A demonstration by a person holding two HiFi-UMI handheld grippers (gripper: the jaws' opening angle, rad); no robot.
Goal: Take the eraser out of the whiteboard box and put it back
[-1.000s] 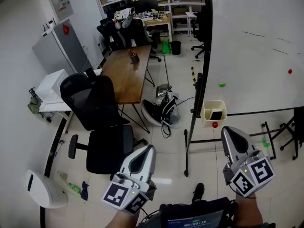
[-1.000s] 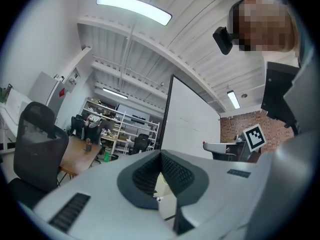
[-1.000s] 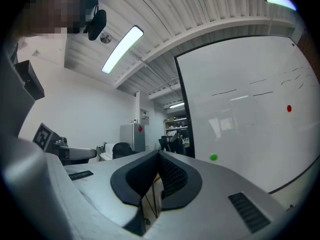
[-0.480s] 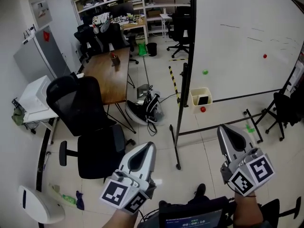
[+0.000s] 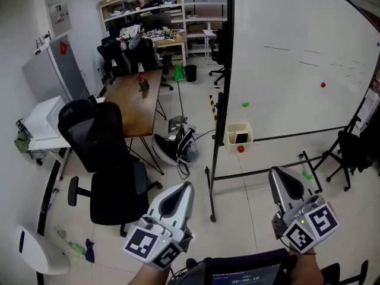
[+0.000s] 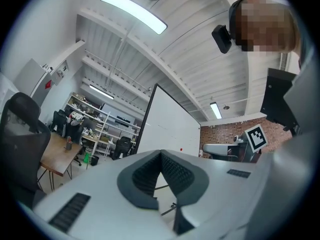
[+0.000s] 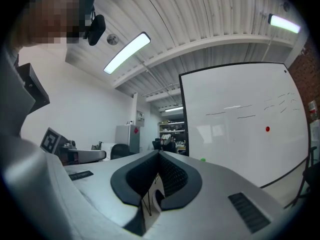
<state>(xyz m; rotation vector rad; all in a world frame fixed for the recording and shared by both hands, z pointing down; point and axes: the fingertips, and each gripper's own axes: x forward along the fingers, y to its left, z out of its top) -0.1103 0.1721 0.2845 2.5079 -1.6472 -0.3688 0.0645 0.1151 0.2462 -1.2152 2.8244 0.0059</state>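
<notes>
Eraser: small dark rectangular block, sitting inside pale open-top whiteboard box at board's lower left corner, well ahead and left of right gripper, ahead-right of left gripper; both grippers' jaws pressed together, nothing btwn them, well apart from box.
</notes>
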